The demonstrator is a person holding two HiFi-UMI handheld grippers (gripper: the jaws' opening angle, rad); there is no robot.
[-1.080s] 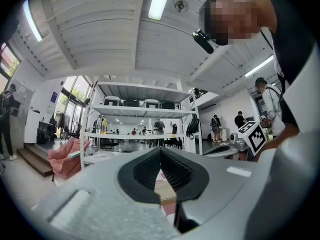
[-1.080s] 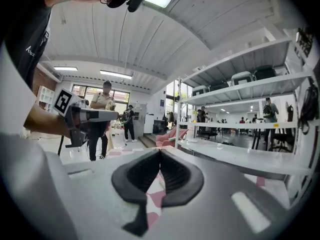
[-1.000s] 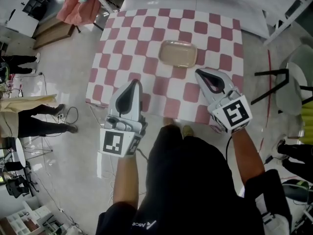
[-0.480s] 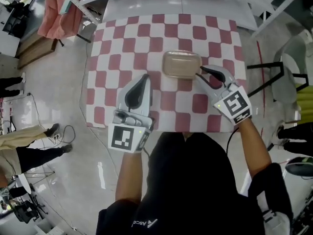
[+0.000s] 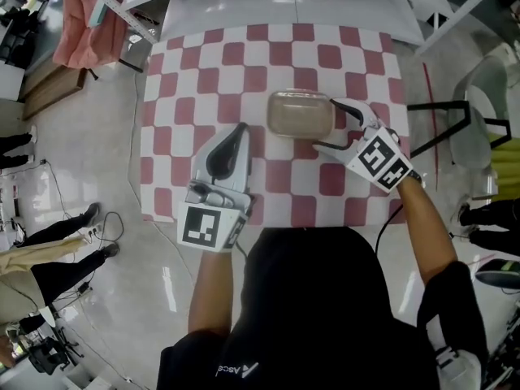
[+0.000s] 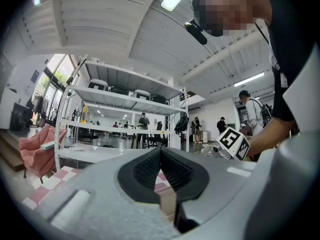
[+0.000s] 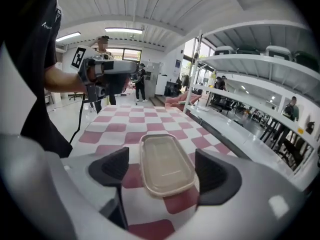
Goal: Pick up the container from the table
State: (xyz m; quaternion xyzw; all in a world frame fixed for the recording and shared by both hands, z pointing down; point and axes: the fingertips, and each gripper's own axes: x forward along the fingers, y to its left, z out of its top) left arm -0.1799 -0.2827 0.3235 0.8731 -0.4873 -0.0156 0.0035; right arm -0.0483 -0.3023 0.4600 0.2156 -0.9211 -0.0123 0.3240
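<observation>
A shallow tan container (image 5: 301, 114) with a clear lid lies on the red-and-white checked table (image 5: 211, 71). My right gripper (image 5: 333, 126) is at its right end, pointing down at it, and its jaws are opening. In the right gripper view the container (image 7: 165, 164) has its near end between the two dark pads (image 7: 111, 167) of the right gripper (image 7: 162, 173), and neither pad touches it. My left gripper (image 5: 238, 131) hovers level over the table, left of the container, jaws shut with nothing in them (image 6: 160, 156).
A white bench (image 5: 292, 2) runs along the table's far side, with metal shelving (image 6: 125, 91) behind. A pink chair (image 5: 81, 23) stands at the far left and a black-legged chair (image 5: 455, 120) to the right. People stand on the floor at left (image 5: 49, 250).
Both grippers moved forward over the table. The right one dropped to the container's right end and its jaws went from shut to open. The left one stayed shut.
</observation>
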